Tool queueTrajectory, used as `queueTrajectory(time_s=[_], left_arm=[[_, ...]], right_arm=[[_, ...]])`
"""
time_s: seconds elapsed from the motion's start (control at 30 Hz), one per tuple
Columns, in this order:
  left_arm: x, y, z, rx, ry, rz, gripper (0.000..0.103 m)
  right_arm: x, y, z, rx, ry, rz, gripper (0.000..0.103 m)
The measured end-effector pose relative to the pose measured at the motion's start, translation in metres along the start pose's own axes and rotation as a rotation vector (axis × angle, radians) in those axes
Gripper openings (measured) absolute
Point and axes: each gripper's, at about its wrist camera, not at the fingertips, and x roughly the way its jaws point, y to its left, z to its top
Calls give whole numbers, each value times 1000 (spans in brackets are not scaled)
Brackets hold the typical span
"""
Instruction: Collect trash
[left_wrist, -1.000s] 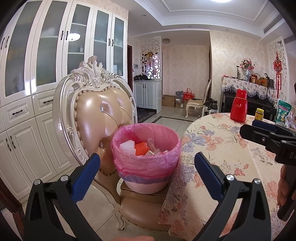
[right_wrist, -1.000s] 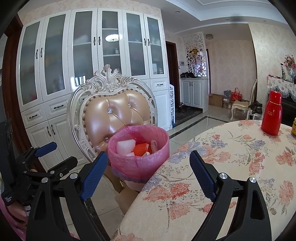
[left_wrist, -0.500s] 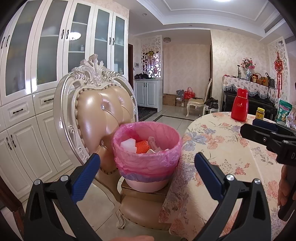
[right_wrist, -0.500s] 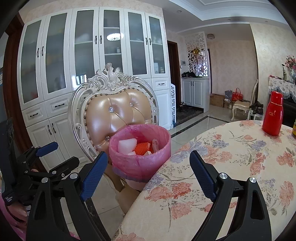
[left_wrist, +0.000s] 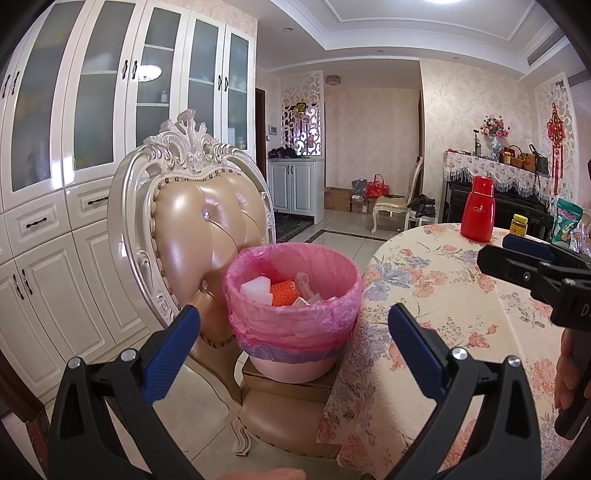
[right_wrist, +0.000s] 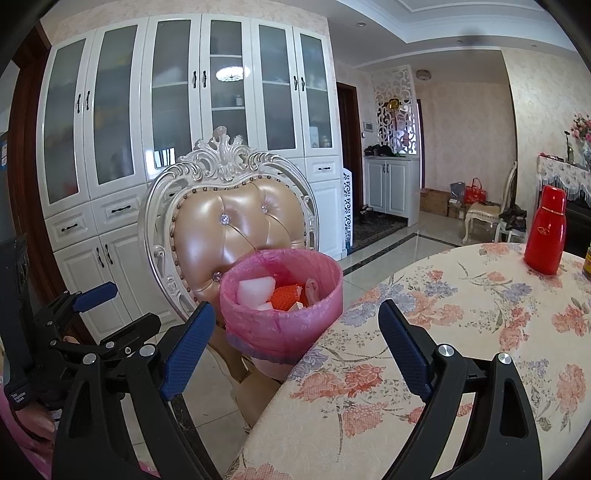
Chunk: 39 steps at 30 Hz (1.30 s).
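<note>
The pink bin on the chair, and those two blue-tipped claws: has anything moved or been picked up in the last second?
Almost nothing. Both cameras drifted very slightly, so the view shifted a touch. The left gripper and right gripper stayed wide open and empty; nothing was taken hold of or let go. The pink-lined bin stayed on the chair with the same white and orange trash inside, and the red flask stayed on the flowered table.
</note>
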Motion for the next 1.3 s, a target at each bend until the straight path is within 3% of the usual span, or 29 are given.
queueTrajectory(time_s=[1.3], left_arm=[[-8,2,8,0,-27,-1,98]], right_arm=[[19,-4,-17,-16,59,-16,85]])
